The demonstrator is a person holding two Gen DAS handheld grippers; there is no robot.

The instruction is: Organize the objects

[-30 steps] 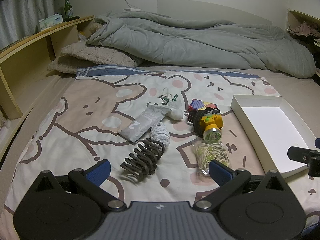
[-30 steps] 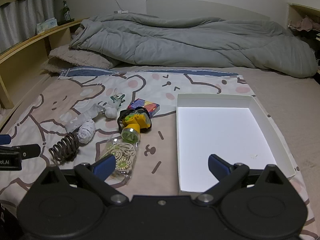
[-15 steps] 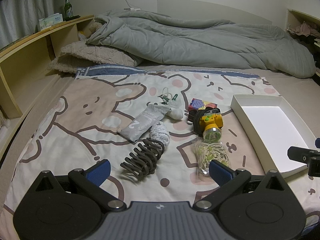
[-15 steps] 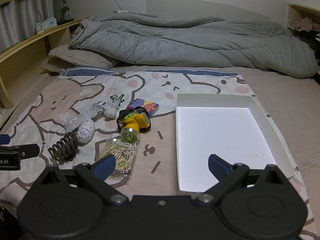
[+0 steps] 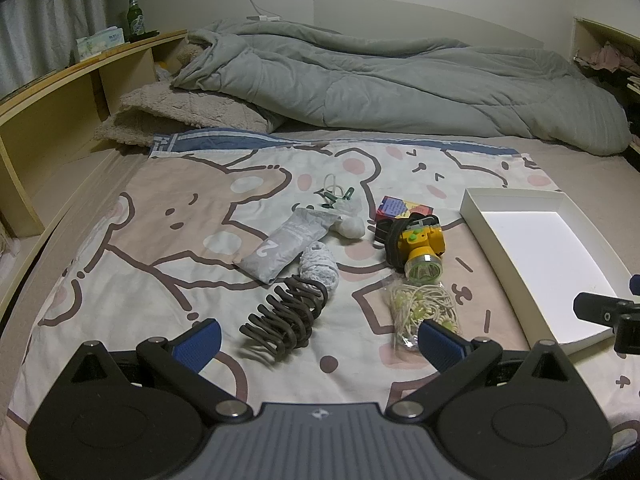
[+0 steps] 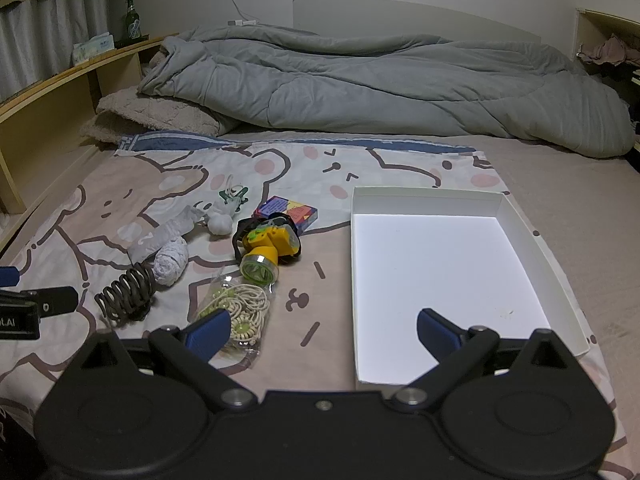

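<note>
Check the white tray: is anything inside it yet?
The white tray shows a bare white floor with only tiny specks near its front right. The right gripper covers its nearest edge, so that strip is unseen.

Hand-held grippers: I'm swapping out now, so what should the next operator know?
Left hand-held gripper: open, empty, over the dark coil clip.
Right hand-held gripper: open, empty, over the near left edge of the white tray.
Left of the tray on the sheet: yellow headlamp, bag of cord, colourful box, white roll, grey pouch.
Done: nothing in the tray.
Left: likely move all of it in.
</note>
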